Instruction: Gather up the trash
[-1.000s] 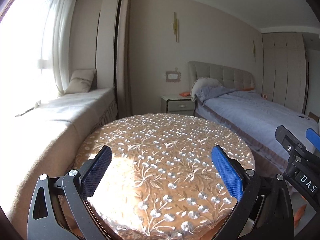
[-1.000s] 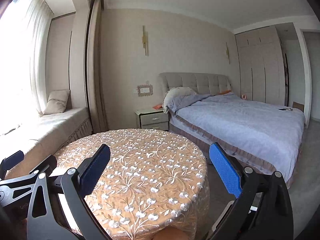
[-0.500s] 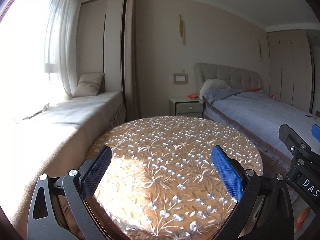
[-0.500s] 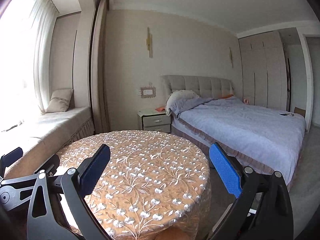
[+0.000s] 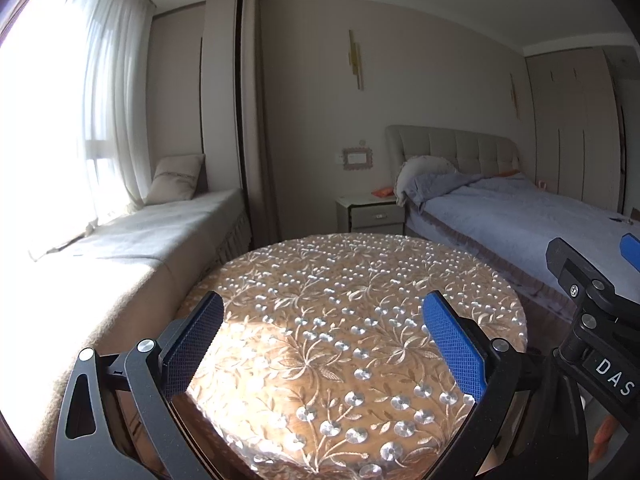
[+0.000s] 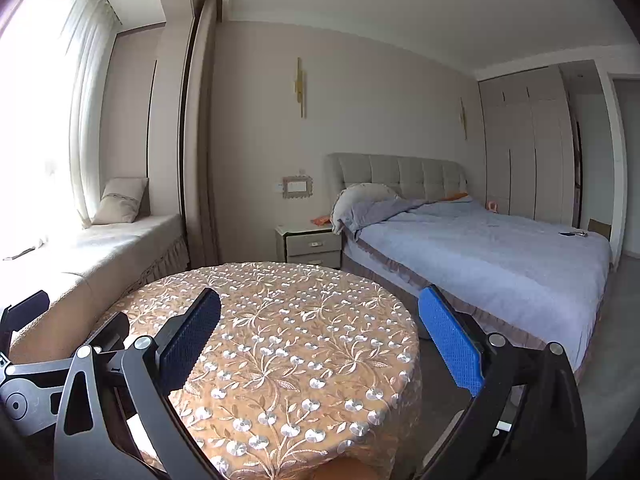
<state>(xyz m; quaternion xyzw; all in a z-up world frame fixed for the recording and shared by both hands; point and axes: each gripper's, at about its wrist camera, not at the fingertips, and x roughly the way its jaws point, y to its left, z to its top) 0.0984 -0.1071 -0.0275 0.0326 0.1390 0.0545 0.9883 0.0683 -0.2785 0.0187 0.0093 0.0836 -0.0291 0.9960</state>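
Note:
My left gripper [image 5: 322, 318] is open and empty, held above the near part of a round table [image 5: 360, 280] covered with an orange embroidered cloth. My right gripper [image 6: 320, 312] is open and empty over the same table [image 6: 288, 320]. The right gripper shows at the right edge of the left wrist view [image 5: 592, 304]; the left gripper shows at the left edge of the right wrist view [image 6: 48, 340]. I see no trash on the tabletop. A small orange item [image 6: 322, 221] lies on the nightstand [image 6: 312, 246].
A bed [image 6: 500, 256] with a grey-blue cover stands at the right, with a small dark item [image 6: 572, 234] on its far corner. A window bench [image 5: 132, 240] with a cushion [image 5: 176, 178] runs along the left. Wardrobes [image 6: 528, 144] line the far right wall.
Both wrist views have tilted upward and drawn back a little, so the table sits lower in frame and more wall and ceiling show. Both grippers stay open.

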